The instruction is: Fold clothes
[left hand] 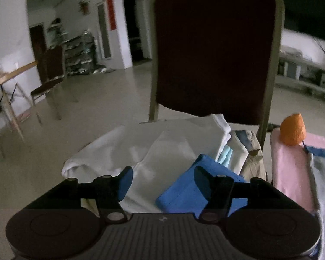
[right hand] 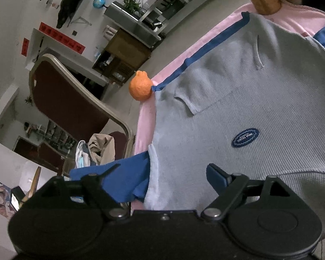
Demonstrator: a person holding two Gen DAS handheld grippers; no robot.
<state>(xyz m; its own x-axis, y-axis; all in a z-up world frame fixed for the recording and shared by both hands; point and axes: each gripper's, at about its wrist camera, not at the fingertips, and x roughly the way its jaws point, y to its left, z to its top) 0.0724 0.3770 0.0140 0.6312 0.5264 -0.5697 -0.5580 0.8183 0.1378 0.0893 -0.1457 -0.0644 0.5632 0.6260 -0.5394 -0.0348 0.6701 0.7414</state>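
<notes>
Folded white garments [left hand: 179,143] and a blue piece [left hand: 190,186] were stacked on the chair [left hand: 214,43]. The grey polo shirt [right hand: 249,108] lay flat and unfolded on the pink table cover [right hand: 145,119]. Left gripper [left hand: 162,179] and right gripper [right hand: 162,173] both gaped, empty.

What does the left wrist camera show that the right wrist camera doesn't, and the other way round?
Only the left wrist view shows the white garment spread over the pile under the open left gripper.

Only the right wrist view shows the grey polo shirt's collar and oval blue logo patch, laid flat beneath the open right gripper.

Both show the orange fruit on the pink cloth, the dark red chair, and the folded blue garment.
</notes>
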